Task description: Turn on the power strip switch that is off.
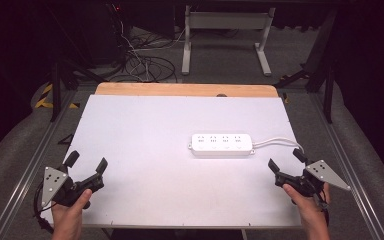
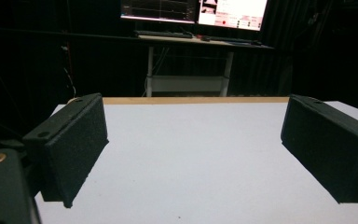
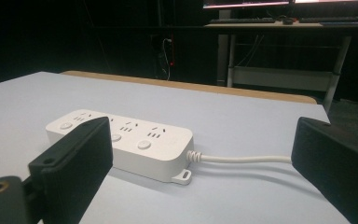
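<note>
A white power strip [image 1: 222,144] lay flat on the white tabletop [image 1: 145,150], ahead and to the left of the right claw [image 1: 286,161], near it but not touching. In the right gripper view the strip [image 3: 121,142] sat partly behind the left jaw, and its white cord [image 3: 242,159] ran across the gap toward the right jaw. The right claw stood wide with nothing between its jaws. The left claw [image 1: 87,161] was also spread wide and held nothing; ahead of it lay bare tabletop [image 2: 191,154], with the strip well off to its right. Nothing stood between either claw and the strip. Beyond the tabletop's wooden far edge [image 1: 185,89] stood a white desk frame [image 1: 225,35] and tangled cables [image 1: 145,62] on the floor.
</note>
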`<state>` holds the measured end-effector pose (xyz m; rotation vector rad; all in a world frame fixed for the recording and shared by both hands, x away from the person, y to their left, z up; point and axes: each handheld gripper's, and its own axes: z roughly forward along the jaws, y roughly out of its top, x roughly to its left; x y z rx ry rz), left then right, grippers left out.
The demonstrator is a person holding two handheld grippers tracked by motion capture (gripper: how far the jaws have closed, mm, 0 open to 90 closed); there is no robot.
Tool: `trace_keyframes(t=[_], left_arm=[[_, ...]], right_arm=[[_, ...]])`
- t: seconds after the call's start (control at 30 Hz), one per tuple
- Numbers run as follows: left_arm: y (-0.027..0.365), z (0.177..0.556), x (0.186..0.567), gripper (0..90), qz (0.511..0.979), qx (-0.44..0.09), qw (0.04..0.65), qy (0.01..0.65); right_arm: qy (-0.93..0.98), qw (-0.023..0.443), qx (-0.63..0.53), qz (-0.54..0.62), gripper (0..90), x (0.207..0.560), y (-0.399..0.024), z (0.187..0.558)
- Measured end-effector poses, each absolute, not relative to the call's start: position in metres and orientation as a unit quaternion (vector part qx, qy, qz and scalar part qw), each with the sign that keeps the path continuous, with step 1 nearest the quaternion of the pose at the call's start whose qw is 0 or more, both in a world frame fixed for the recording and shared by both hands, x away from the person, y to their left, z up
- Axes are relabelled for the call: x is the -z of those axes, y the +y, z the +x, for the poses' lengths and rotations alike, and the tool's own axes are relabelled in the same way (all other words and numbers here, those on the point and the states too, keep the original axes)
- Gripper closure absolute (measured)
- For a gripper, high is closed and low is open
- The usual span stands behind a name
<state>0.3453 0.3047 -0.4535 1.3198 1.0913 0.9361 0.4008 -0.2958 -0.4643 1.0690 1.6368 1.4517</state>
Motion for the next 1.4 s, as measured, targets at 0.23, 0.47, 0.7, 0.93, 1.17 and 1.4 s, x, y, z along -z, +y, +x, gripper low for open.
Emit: trace_keyframes(t=[0.23,0.47,0.7,0.93,1.17,1.4], left_arm=[[0.305,0.347,0.453,8.1,0.559,-0.394,0.563,0.463],[0.303,0.348,0.453,8.2,0.563,-0.391,0.564,0.460],[0.303,0.347,0.453,8.3,0.564,-0.392,0.562,0.460],[0.302,0.347,0.453,8.6,0.566,-0.393,0.563,0.457],[0.301,0.343,0.454,8.6,0.573,-0.393,0.558,0.455],[0.301,0.340,0.455,9.4,0.575,-0.397,0.554,0.453]], right_arm=[[0.627,0.349,-0.559,0.416,5.8,0.464,-0.297,0.400],[0.624,0.353,-0.560,0.416,8.3,0.463,-0.299,0.398],[0.622,0.366,-0.551,0.419,18.1,0.461,-0.303,0.398],[0.614,0.384,-0.547,0.420,37.9,0.452,-0.302,0.396],[0.624,0.347,-0.498,0.493,86.5,0.428,-0.297,0.405],[0.673,0.295,-0.479,0.481,90.0,0.419,-0.269,0.431]])
